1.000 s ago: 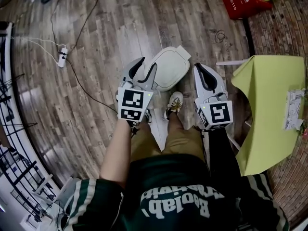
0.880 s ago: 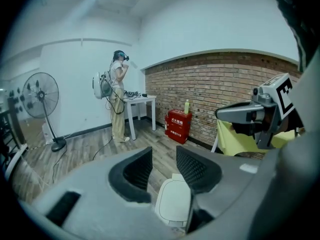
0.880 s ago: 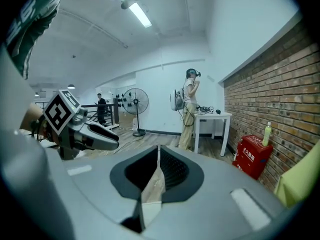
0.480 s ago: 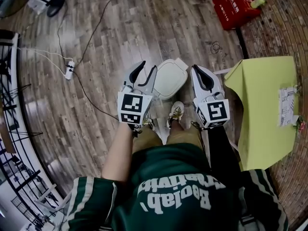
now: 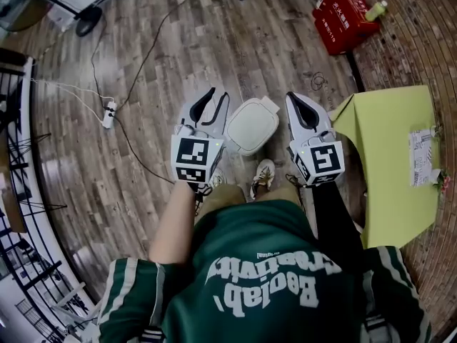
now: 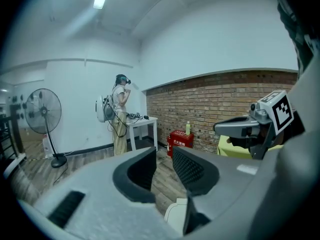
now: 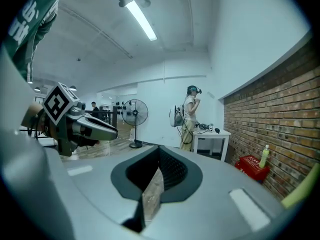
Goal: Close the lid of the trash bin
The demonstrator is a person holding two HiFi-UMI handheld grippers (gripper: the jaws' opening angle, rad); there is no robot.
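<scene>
The white trash bin [image 5: 251, 126] stands on the wooden floor in front of the person's feet, with its lid lying flat on top. My left gripper [image 5: 216, 97] hovers well above the bin's left side. Its jaws have just been closing but still stand apart, with nothing between them. Above the bin's right side my right gripper [image 5: 296, 100] hangs with its tips together and empty. In the left gripper view, a corner of the bin [image 6: 175, 218] shows below the left gripper [image 6: 164, 151], with the right gripper [image 6: 240, 129] alongside. The right gripper view shows the right gripper [image 7: 159, 151] and the left gripper [image 7: 95, 129].
A yellow-green table [image 5: 389, 163] stands close on the right. A red box [image 5: 344, 13] with a green bottle [image 5: 376, 9] sits by the brick wall. A power strip [image 5: 109, 113] with cables lies on the floor at left. Another person [image 6: 120, 114] stands by a white table [image 6: 142, 129] near a fan [image 6: 44, 119].
Both grippers have risen away from the bin, which now looks smaller and farther below. The left gripper's jaws have narrowed. The bin itself has not moved.
</scene>
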